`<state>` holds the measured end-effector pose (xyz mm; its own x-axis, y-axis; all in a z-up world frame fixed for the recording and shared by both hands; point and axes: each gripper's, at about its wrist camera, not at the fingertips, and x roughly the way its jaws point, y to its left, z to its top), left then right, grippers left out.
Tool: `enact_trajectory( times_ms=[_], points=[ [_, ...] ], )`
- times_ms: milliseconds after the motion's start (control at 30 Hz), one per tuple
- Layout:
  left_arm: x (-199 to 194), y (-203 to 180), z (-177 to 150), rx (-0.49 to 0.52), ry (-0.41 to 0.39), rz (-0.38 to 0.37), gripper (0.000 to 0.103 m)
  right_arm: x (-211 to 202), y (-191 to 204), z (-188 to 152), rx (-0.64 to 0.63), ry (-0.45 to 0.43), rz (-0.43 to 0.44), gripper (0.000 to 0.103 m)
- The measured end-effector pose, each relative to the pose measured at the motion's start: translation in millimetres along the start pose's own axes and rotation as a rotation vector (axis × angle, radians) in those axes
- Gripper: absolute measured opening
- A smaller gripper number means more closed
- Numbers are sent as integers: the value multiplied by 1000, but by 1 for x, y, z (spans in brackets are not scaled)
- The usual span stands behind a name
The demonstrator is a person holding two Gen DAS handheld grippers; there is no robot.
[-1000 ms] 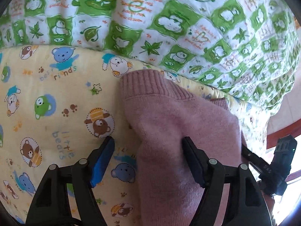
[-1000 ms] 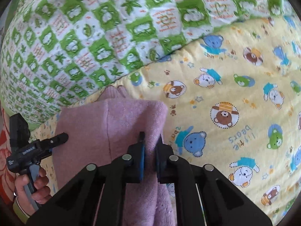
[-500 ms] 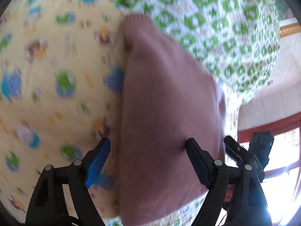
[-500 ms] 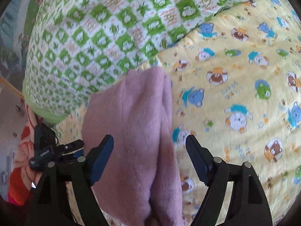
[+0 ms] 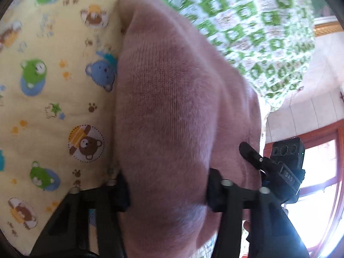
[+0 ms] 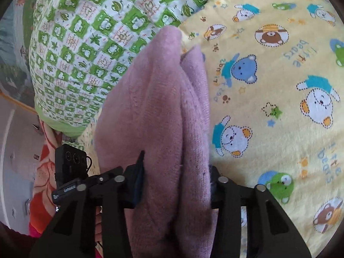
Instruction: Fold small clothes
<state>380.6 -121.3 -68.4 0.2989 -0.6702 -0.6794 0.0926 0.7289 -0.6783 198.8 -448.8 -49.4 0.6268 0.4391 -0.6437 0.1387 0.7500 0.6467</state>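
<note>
Bed: a yellow sheet [image 6: 279,111] printed with cartoon bears covers the bed; a green-and-white checked quilt [image 6: 90,43] is heaped along its far side.

Garment: a folded pink knitted jumper [image 5: 172,107] lies on the sheet, its far end touching the quilt. In both wrist views it fills the middle of the picture.

Long axis: the jumper runs lengthwise straight away from both grippers, from the near end between the jaws to the far end at the quilt.

Left gripper [image 5: 167,190]: its jaws straddle the near end of the jumper and are closing on it. Fabric bulges between them and both pads appear to press its sides.

Right gripper [image 6: 175,186]: just beside the left one, at the same near end, toward the jumper's other side edge. Its jaws are also closing, with stacked folds of the jumper between them and apparently pressed.

Which hand is nearer: neither; both sit at the near edge, side by side.

Judgement: the coming move likely carries this near end along the long axis toward the quilt, or lifts the bundle whole.

Hidden: the jumper's near hem drops below both pictures, so its layers cannot be counted. The left view is motion-blurred at the quilt. The fingertips are buried in fabric, so how firm the grip is remains uncertain.
</note>
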Motion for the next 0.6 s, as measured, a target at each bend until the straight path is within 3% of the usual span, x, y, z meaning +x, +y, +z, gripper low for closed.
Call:
enact_trajectory(
  times_ms=[133,333,600],
  points=[
    [-37,-7,-8,22,-60,-8,42,-21,23,-13,23,-55,105,39],
    [-133,15,-39,31,-166,20,42,-29,89,-43,-57,-48,237,38],
    [-227,91,-84,-48,-225,124,42,41,157,-99,-101,107,380,38]
  ],
)
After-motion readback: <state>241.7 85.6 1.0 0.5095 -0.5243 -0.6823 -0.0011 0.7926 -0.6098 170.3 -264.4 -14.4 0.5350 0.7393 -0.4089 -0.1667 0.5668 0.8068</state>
